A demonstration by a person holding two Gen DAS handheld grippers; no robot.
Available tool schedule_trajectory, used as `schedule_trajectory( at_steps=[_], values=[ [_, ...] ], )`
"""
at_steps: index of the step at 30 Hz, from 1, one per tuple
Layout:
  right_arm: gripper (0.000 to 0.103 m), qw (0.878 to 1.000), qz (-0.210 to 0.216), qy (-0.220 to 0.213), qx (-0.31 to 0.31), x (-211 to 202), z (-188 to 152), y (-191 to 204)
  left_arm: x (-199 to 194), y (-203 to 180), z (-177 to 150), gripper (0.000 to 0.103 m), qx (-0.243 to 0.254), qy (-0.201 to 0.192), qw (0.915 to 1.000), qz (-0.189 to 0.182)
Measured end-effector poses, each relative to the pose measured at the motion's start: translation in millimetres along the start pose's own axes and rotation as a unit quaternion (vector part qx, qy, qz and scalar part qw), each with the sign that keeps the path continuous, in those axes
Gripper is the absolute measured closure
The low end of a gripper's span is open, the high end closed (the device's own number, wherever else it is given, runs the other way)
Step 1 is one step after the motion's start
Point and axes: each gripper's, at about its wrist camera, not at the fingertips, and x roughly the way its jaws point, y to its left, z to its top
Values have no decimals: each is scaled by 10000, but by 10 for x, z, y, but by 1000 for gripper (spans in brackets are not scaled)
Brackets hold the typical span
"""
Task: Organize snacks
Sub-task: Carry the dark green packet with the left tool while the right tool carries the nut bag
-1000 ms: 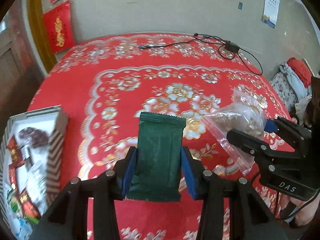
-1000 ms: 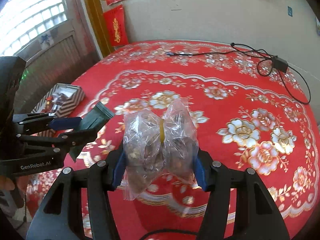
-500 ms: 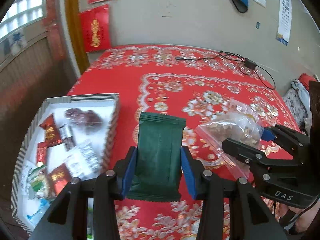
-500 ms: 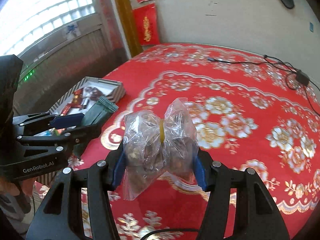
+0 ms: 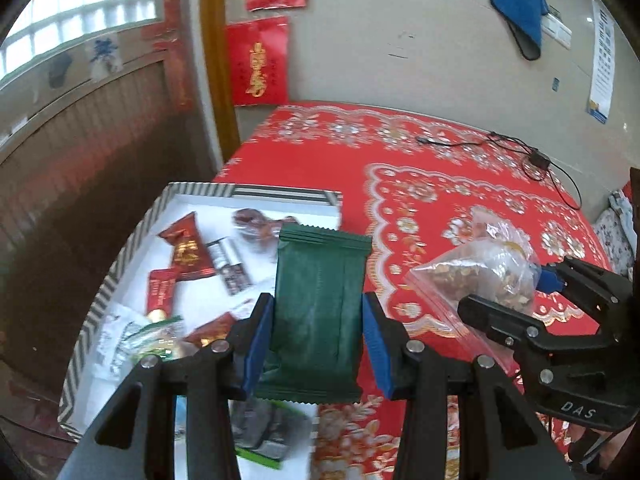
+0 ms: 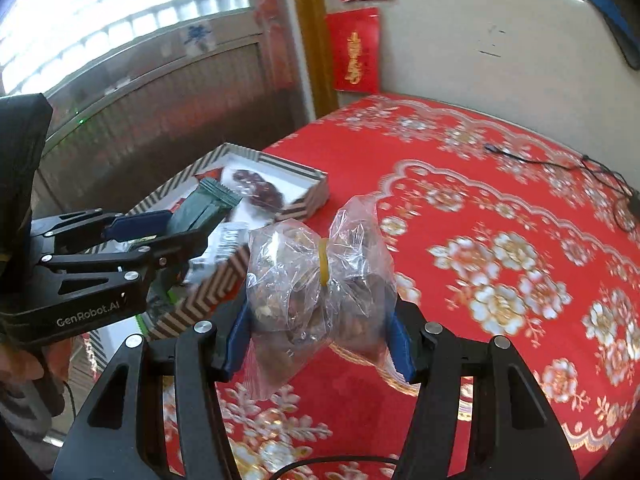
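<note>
At the far left edge of the red floral tabletop (image 5: 460, 184) sits a shallow box (image 5: 120, 264) with zigzag-striped walls and a white floor. Inside it lie several wrapped snacks: a red packet (image 5: 186, 250), a second narrow red packet (image 5: 160, 294) nearer the camera, a small dark striped packet (image 5: 230, 266), and a clear wrap of dark brown pieces (image 5: 252, 224) toward the far wall. More wrappers crowd the near end, too blurred to name.

The left gripper (image 5: 318, 334) hangs over the right-hand part of this box, its blue-padded fingers (image 5: 256, 336) closed on the sides of a dark green snack packet (image 5: 320, 300), which stands upright between them with its crimped top edge raised.

To the right, over the tabletop just beside the box, the right gripper (image 6: 318, 338) has its fingers (image 6: 398, 344) pressed on a clear plastic bag of brown nuts (image 6: 316, 276), cinched in the middle by a yellow rubber band (image 6: 324, 264). The bag bulges on both sides of the band and its loose corner hangs below the pads.

A black cable (image 5: 532, 156) lies on the far right of the tabletop, well apart from both grippers.
</note>
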Motion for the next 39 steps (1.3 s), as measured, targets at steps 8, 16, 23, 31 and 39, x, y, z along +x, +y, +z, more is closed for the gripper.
schedule_trajectory(
  at_steps=[8,16,23,31,39],
  values=[
    [46,9993,184,71,-302,133,153,343,-39,378,-9,56,-265,-20,9994,231],
    [46,9974,337,216,-592,327,262,660,44,743,-38,56,-500,68,9977,449],
    [46,9957,425,364,-737,494,308,837,122,933,-65,56,-683,137,9963,497],
    [46,9941,491,497,-835,686,357,983,235,1100,-67,56,-814,224,9949,550],
    [46,9925,561,654,-871,881,398,1069,366,1213,-56,56,-912,301,9935,613]
  ],
)
